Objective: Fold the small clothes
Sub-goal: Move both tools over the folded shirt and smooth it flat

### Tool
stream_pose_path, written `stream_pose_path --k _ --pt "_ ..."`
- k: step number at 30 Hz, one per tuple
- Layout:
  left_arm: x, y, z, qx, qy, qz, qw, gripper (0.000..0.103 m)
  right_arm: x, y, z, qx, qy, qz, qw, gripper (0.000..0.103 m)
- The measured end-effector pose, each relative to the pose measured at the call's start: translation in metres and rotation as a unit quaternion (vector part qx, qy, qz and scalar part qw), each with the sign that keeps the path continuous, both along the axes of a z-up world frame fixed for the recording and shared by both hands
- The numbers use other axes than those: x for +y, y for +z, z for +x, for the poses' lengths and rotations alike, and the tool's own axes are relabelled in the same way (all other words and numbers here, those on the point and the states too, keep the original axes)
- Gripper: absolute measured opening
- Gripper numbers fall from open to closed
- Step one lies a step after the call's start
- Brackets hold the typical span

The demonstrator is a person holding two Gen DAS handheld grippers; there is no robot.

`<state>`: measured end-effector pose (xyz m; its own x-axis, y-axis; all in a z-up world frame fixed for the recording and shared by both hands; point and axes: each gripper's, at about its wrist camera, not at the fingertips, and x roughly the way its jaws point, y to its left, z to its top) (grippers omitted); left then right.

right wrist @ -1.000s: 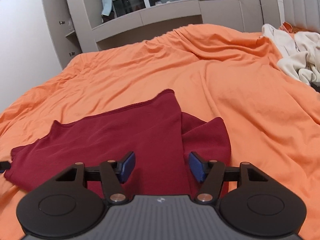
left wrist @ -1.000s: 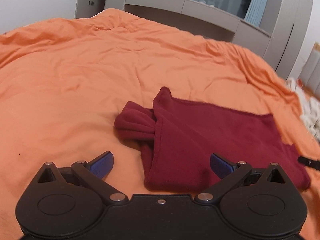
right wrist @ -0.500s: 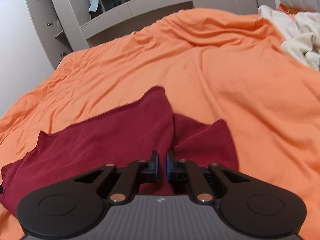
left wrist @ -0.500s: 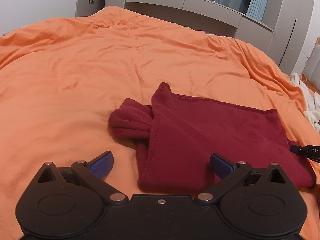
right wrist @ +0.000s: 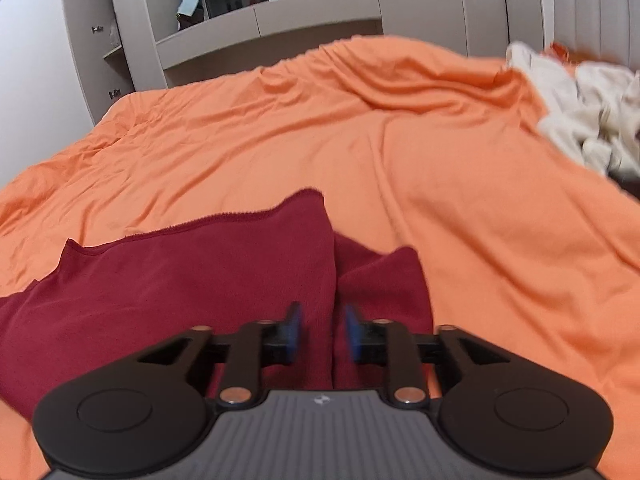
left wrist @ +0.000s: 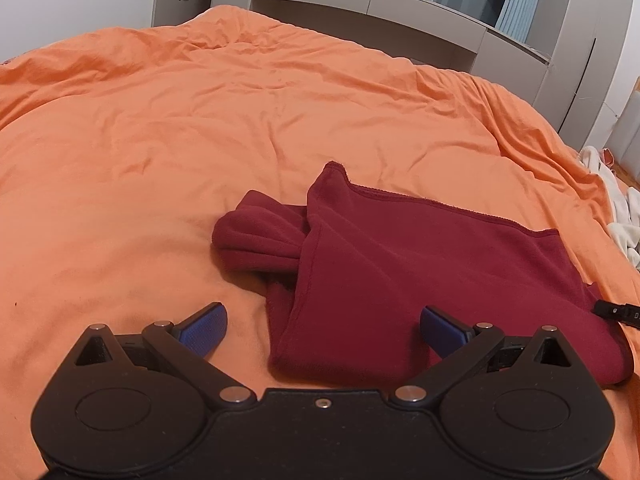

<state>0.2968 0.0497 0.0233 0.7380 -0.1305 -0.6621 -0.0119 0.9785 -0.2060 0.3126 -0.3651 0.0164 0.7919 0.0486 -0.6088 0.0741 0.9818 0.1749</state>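
A dark red garment [left wrist: 420, 264] lies partly folded on the orange bedspread [left wrist: 200, 128], with a bunched sleeve sticking out at its left. My left gripper [left wrist: 324, 330] is open wide, hovering over the garment's near left edge. In the right wrist view the garment [right wrist: 180, 280] fills the lower left. My right gripper [right wrist: 322, 330] has its jaws a narrow gap apart, with a fold of the red cloth between the blue pads. The right gripper's tip also shows in the left wrist view [left wrist: 618, 312] at the garment's right edge.
A pile of cream clothes [right wrist: 584, 116] lies at the right side of the bed, also seen in the left wrist view [left wrist: 616, 216]. Grey wardrobe units [right wrist: 280, 24] stand beyond the bed's far edge.
My right gripper closed from open to nearly shut on the garment's fold, then opened a little and drew back. The left gripper stayed open, shifting slightly.
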Motion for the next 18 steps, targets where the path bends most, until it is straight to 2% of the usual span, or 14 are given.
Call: stream_pose_path --k 3,4,6,9,13,16,18 --pt "0.0 0.0 0.0 0.001 0.001 -0.001 1.0 0.102 0.006 0.009 -0.006 -0.025 0.008 -0.011 1.0 0.057" --pt "0.0 0.0 0.0 0.001 0.002 -0.001 1.0 0.102 0.01 0.012 -0.008 -0.034 0.011 -0.019 0.999 0.068" --pt "0.0 0.0 0.001 0.001 0.004 -0.002 1.0 0.102 0.018 0.015 -0.012 -0.051 0.019 -0.035 0.998 0.08" --pt "0.001 -0.001 0.0 0.0 0.008 -0.009 0.9999 0.102 0.031 0.018 -0.017 -0.071 0.034 -0.059 0.995 0.093" --pt "0.008 -0.001 0.0 -0.001 0.019 -0.063 0.9979 0.102 0.055 0.019 -0.021 -0.087 0.062 -0.091 0.99 0.103" --pt "0.016 -0.004 0.003 0.002 0.034 -0.113 0.993 0.102 0.075 0.017 -0.024 -0.09 0.087 -0.096 0.987 0.103" --pt "0.02 -0.007 0.007 0.003 0.052 -0.132 0.9899 0.098 0.086 0.016 -0.025 -0.087 0.106 -0.092 0.986 0.103"
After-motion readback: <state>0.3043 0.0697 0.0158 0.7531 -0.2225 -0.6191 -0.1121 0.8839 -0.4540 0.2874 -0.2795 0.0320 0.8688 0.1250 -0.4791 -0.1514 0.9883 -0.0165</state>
